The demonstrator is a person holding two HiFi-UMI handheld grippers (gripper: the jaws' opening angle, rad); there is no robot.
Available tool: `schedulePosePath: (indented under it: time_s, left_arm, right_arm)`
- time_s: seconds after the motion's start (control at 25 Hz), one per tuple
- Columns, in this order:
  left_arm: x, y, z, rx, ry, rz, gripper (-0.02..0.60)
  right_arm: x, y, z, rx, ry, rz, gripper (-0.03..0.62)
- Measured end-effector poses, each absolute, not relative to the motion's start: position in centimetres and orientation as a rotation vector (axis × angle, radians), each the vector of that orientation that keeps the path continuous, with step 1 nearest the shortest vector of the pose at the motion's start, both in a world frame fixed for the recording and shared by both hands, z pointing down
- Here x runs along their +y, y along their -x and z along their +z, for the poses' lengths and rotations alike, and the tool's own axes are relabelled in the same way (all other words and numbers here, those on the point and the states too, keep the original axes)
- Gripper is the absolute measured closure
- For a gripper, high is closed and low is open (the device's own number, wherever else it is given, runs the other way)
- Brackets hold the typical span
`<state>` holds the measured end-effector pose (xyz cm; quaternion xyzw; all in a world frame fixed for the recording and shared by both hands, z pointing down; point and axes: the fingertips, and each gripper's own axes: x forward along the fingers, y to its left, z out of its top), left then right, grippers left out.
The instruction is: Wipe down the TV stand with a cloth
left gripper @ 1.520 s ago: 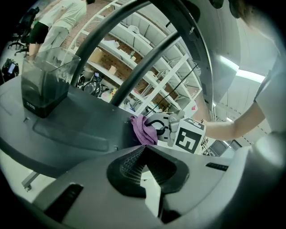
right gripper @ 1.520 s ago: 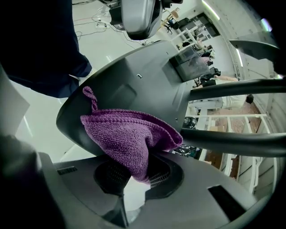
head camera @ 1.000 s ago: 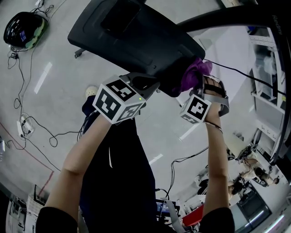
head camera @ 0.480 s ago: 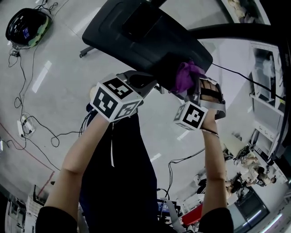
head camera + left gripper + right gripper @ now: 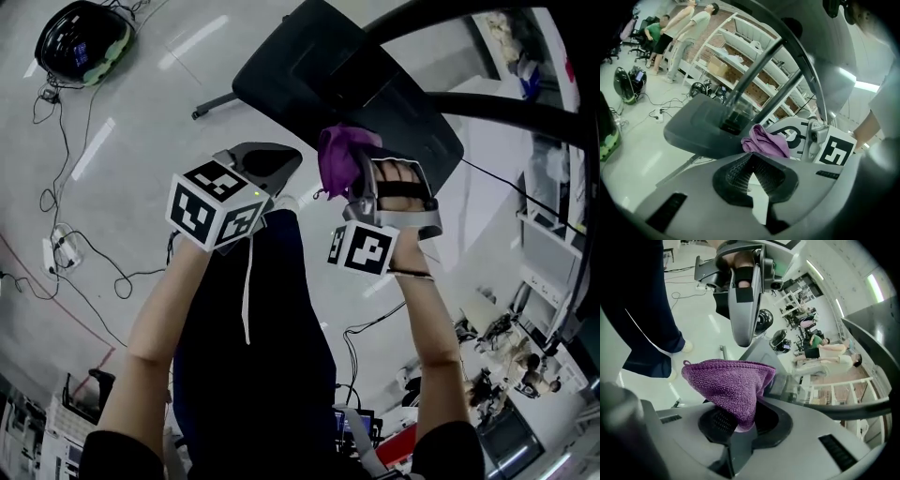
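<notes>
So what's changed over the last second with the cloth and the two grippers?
The right gripper, tongs shut on the purple cloth, has drawn it along the near edge of the black stand base, away from the right corner and toward the left gripper. The left gripper has backed off that edge. Unchanged: cloth stays clamped, left tongs empty.
</notes>
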<state>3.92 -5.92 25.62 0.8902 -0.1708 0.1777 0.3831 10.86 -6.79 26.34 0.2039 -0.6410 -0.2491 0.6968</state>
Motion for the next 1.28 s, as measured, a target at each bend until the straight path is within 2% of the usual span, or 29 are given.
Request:
schedulePosePath:
  time_s: [0.36,0.64,0.84,1.28]
  left_arm:
    - [-9.8,5.9,25.9,-0.589,-2.245,0.447,0.575]
    - [-11.6,9.3,26.8,-0.617,-2.233,0.44,0.575]
    - [-10.9,9.5,28.9,-0.568,-2.205,0.466,0.575]
    - [-9.7,7.7,30.6,-0.527,-2.193,0.509,0.575]
  right_arm:
    - [-13.9,-0.5,24.3,-1.456,-0.504,-0.698,0.522]
    - [-18.1,4.1,25.8,-1.426,-0.529,-0.764,0.522]
    - [-17.6,5.1,30.1,-1.359,-0.458,-0.779,0.522]
    - [-15.8,3.1,30.9,-1.311,-0.422,-0.799,0.522]
